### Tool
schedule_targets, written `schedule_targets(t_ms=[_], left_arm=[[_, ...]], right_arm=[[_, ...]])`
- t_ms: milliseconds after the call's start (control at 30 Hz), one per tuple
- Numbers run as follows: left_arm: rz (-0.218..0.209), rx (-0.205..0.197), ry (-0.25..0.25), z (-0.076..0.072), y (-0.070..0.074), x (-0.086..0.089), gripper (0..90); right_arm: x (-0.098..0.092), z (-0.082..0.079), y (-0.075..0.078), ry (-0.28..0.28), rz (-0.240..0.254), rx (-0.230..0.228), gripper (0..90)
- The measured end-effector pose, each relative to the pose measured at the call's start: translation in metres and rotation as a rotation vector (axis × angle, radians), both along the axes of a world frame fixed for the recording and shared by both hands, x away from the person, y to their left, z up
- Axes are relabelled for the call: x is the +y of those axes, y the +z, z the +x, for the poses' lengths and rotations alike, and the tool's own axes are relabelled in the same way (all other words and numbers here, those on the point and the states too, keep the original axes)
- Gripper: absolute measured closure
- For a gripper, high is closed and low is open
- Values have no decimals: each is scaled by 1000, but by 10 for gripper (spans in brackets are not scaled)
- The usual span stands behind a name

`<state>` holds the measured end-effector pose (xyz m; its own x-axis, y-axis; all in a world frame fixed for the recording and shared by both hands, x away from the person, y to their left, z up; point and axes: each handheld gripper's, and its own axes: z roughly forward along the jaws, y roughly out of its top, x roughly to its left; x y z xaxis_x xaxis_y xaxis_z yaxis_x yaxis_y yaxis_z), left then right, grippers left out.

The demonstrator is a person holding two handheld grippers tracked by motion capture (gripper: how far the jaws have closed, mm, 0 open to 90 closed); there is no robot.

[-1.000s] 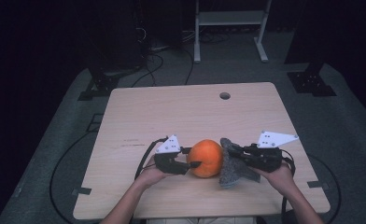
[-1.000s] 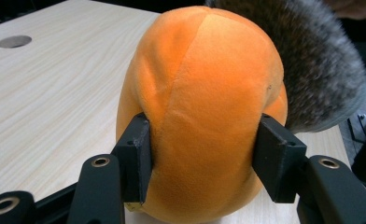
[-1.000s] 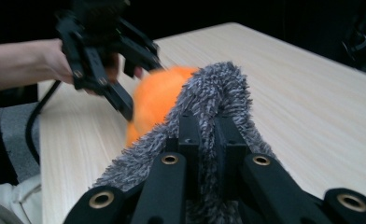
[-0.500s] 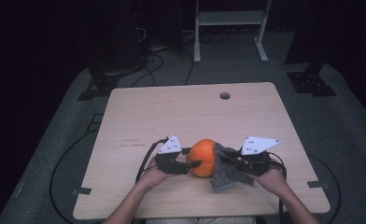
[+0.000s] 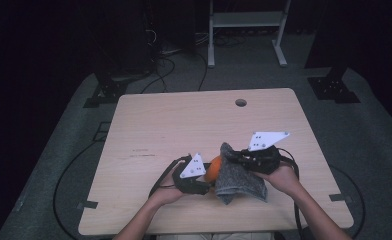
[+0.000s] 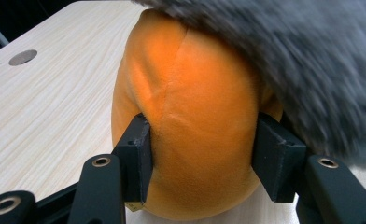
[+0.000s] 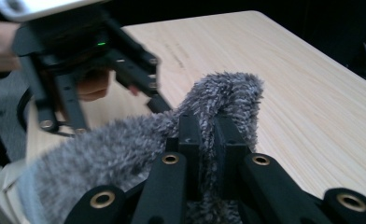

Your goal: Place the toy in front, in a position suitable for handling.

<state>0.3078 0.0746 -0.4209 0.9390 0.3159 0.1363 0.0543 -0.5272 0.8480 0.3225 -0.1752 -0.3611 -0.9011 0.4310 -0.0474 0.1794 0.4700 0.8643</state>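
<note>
An orange plush ball [image 5: 213, 169] [image 6: 195, 126] sits near the table's front edge, squeezed between the jaws of my left gripper [image 5: 206, 181] [image 6: 209, 158], whose pads press into both its sides. A fluffy grey cloth [image 5: 239, 175] [image 7: 125, 149] lies draped over the ball's right side and top. My right gripper [image 5: 234, 157] [image 7: 208, 140] is shut on a raised fold of this cloth, just right of the ball. In the right gripper view the left gripper [image 7: 78, 60] shows behind the cloth.
The light wooden table [image 5: 184, 125] has a round cable hole [image 5: 241, 102] near its far edge. Cables trail from both grippers off the front. A white metal stand [image 5: 244, 30] and black floor cables lie beyond the table.
My right gripper has carried the grey cloth left and slightly up, from beside the ball onto its right side and top. The left gripper keeps its hold on the ball in place.
</note>
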Motion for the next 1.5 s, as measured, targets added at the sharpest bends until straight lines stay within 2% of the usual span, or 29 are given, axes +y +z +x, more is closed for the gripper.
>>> schedule_targets(t_ms=[133, 167, 267, 300, 400, 467, 600, 667, 767, 800, 867, 1000, 1100, 1233, 1400, 1500], left_arm=[[-11, 9, 2, 1, -1, 1, 446], [-21, 18, 4, 2, -1, 1, 439], [-37, 24, 13, 3, -1, 1, 435], [-51, 41, 25, 6, -2, 3, 435], [-76, 71, 53, 10, -2, 7, 434], [-74, 71, 56, 11, -2, 7, 435], [-56, 58, 57, 9, 0, 2, 436], [-33, 35, 56, 6, 1, -3, 436], [-6, 6, 40, 1, 3, -8, 436], [-6, 6, 40, 1, 3, -8, 436], [29, -40, 13, -5, 3, -12, 436], [59, -82, -6, -10, 3, -14, 433], [52, -82, -5, -10, 2, -13, 434], [47, -82, -6, -10, 2, -13, 434], [3, -45, 3, -7, 1, -12, 434], [-9, -33, 4, -5, 0, -11, 431]], right_arm=[[-11, 7, -5, -39, 12, 11, 829], [-20, 7, -11, -53, 26, 21, 829], [-26, 4, -15, -66, 37, 25, 828], [-36, 1, -21, -82, 58, 39, 828], [-47, -6, -32, -91, 85, 60, 828], [-51, -12, -39, -83, 94, 71, 828], [-48, -25, -39, -63, 106, 52, 828], [-35, -36, -31, -20, 78, 22, 829], [-18, -41, -20, 29, 42, -7, 830], [-18, -41, -20, 29, 42, -7, 830], [-3, -38, -8, 55, 37, -11, 830], [11, -25, -4, 62, -7, -2, 833], [13, -16, -1, 48, -1, 2, 833], [5, -3, -3, 28, 19, 22, 833], [-11, 1, -7, -11, 54, 29, 833], [-23, 1, -12, -38, 78, 42, 833]])
